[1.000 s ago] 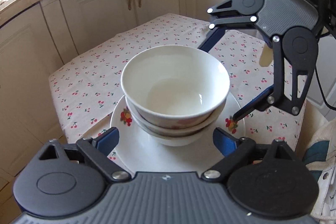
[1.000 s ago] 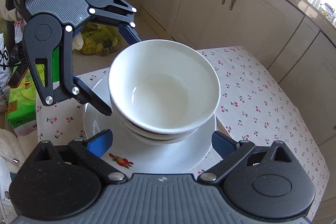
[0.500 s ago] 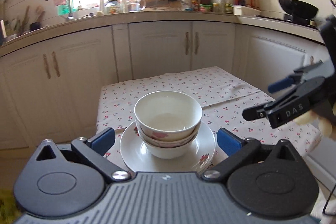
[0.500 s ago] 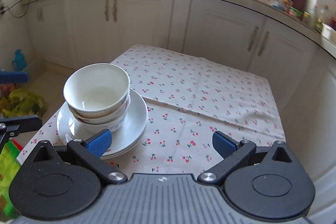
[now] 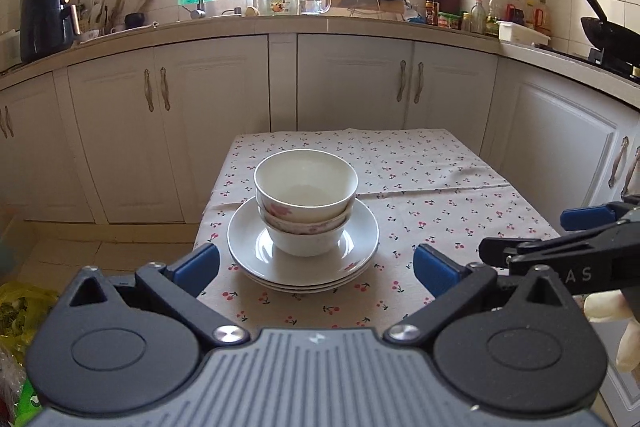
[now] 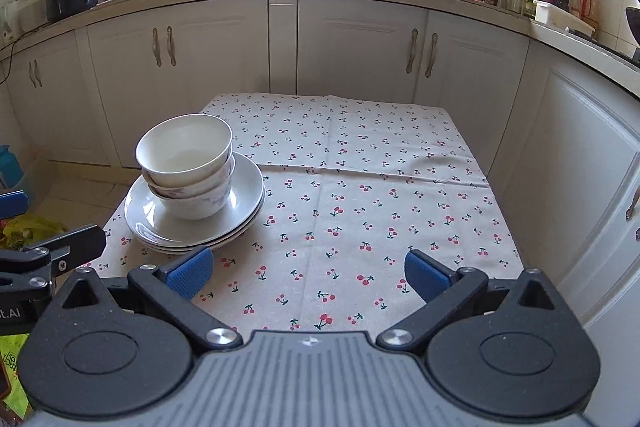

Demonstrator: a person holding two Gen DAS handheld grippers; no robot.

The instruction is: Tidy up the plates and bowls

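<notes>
Three white bowls (image 5: 306, 201) with pink flower prints are nested on a stack of white plates (image 5: 248, 247) on the cherry-print tablecloth. In the right wrist view the bowls (image 6: 186, 163) and plates (image 6: 248, 199) stand at the table's left side. My left gripper (image 5: 316, 269) is open and empty, held back from the stack at the table's near edge. My right gripper (image 6: 308, 273) is open and empty over the near middle of the table, to the right of the stack; it also shows in the left wrist view (image 5: 560, 239).
The small table (image 6: 400, 187) is ringed by white kitchen cabinets (image 5: 352, 83). The counter holds a kettle (image 5: 44, 19), a tap, jars, bottles and a wok (image 5: 608, 31). A yellow-green bag (image 5: 20, 311) lies on the floor at the left.
Both grippers have pulled back and up from close around the bowls to the near edge of the table. The bowls and plates stay stacked where they were.
</notes>
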